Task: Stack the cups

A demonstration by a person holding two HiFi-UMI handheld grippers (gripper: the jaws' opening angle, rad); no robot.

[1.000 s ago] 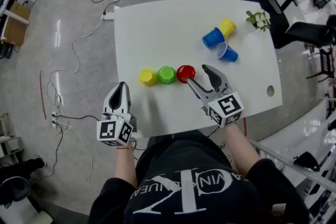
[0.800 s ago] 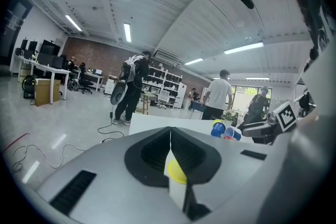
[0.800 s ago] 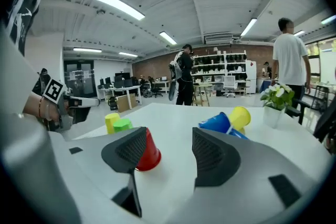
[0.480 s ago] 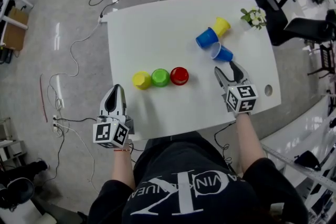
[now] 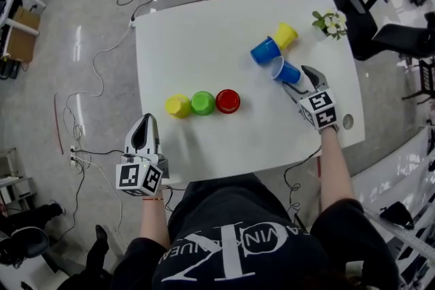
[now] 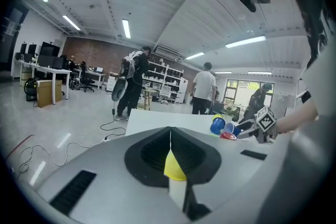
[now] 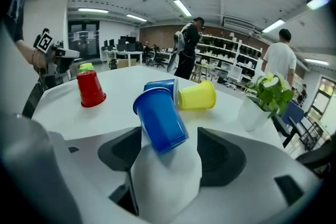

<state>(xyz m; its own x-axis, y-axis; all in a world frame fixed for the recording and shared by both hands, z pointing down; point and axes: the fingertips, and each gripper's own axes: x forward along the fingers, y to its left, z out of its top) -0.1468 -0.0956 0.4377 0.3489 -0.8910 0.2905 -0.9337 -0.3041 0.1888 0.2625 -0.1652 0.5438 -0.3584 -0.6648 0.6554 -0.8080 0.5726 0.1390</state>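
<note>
Six cups on the counter (image 5: 204, 30), none stacked yet.

Nearest me: left gripper (image 5: 143, 125), clenched on nothing, sits at the counter's near-left edge, about 7 o'clock from the row.

Row mid-counter, all mouth-down, running 9 to 3: yellow cup (image 5: 178, 106), green cup (image 5: 202, 102), red cup (image 5: 227, 101), close together or touching.

Right gripper (image 5: 306, 80) is at the right side, roughly 2 o'clock from the red cup. Its jaws are spread as wide as they go and have just been opening. The near blue cup (image 5: 288, 71) lies on its side in the gap at the jaw tips. The pads don't look to be pressing it, so I read it as released, not gripped.

Key relation: in the head view the cup sits just off the tips toward 10 o'clock. In the right gripper view its long axis runs nearly along the gripper's own line, base toward the gripper, mouth away at about 11. My read: closing would land across the side wall near the base. The right hand is plainly nearer; the left is well apart.

Beyond, toward 11 o'clock: second blue cup (image 5: 264, 50) on its side, then the tipped yellow cup (image 5: 285, 34) just past it.

A small plant (image 5: 332, 22) stands at the far right edge, about 1 o'clock from the gripper. Could get clipped on the lift.
</note>
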